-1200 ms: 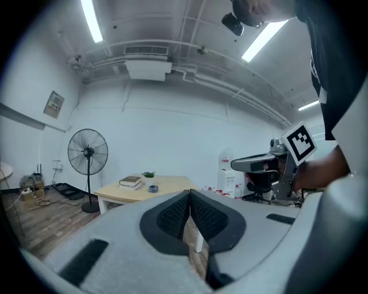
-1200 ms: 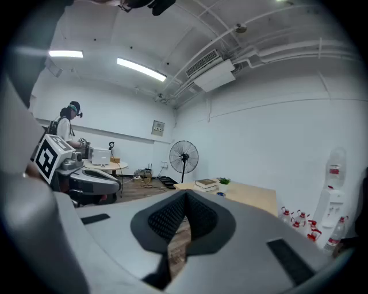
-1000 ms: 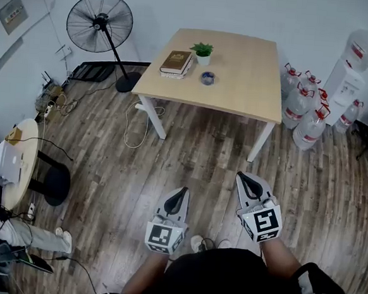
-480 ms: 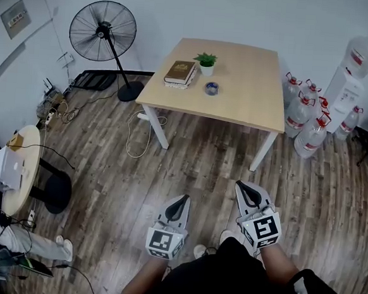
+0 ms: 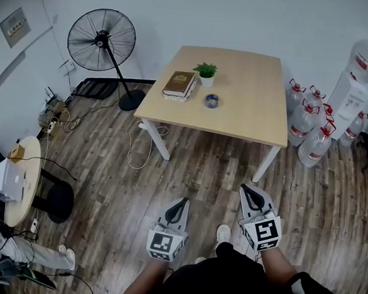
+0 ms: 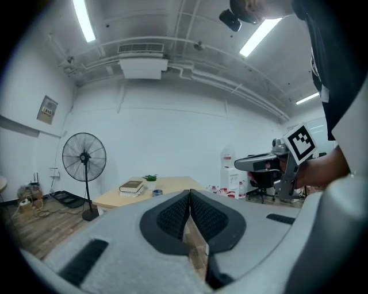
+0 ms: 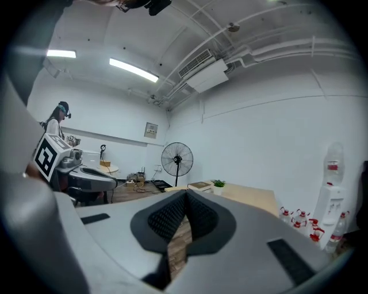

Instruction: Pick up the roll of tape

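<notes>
The roll of tape (image 5: 212,101) is a small blue ring lying flat on the light wooden table (image 5: 250,110), just right of a stack of books (image 5: 179,85) and in front of a small potted plant (image 5: 206,72). In the left gripper view the roll of tape (image 6: 157,192) is a tiny shape far ahead. My left gripper (image 5: 180,203) and right gripper (image 5: 248,189) are both held over the wood floor, well short of the table, pointing toward it. Each is shut with nothing between its pads. The right gripper (image 6: 244,166) also shows in the left gripper view.
A standing fan (image 5: 103,40) is left of the table, with cables (image 5: 136,149) trailing on the floor. Several water jugs (image 5: 309,124) and a dispenser (image 5: 350,90) stand to the right. A small round table (image 5: 13,180) with equipment sits at far left.
Both grippers and the camera have moved forward toward the table, which now sits lower and nearer in the head view. The jaws stayed shut.
</notes>
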### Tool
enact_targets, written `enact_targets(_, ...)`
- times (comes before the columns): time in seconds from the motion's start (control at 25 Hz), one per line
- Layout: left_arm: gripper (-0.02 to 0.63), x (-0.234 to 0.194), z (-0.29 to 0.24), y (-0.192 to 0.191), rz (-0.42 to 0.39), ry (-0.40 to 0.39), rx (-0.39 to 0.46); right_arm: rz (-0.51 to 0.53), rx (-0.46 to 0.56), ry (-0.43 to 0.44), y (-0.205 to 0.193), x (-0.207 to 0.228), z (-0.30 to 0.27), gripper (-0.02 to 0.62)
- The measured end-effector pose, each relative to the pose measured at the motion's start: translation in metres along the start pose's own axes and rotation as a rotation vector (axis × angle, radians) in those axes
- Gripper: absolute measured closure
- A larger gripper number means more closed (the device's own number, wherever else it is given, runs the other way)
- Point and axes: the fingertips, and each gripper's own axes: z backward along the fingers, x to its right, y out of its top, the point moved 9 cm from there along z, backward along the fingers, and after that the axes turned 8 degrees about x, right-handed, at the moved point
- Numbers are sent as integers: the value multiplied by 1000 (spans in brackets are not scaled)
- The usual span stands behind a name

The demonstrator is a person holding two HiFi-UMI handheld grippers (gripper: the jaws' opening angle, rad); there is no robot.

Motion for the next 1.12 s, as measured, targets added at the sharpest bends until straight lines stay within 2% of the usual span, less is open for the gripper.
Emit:
enact_targets(0.2,601,-10,-51,0,-13,22,-1,25,18,5,-4,43,-31,601)
enact_targets(0.56,601,-15,-136,5,-6,62,-1,2,66,46,-5,109,-88,601)
enact_targets(0.76,601,-15,-161,3,23,103,12,18,59,84,-9,137,-108,601)
enact_targets(0.88,601,-22,-170,7,21,120,26,50,68,74,-9,150,-116,601)
enact_targets(1.12,601,-41,-191,8,-8,133,14,29,78,44,-15,170,-134,601)
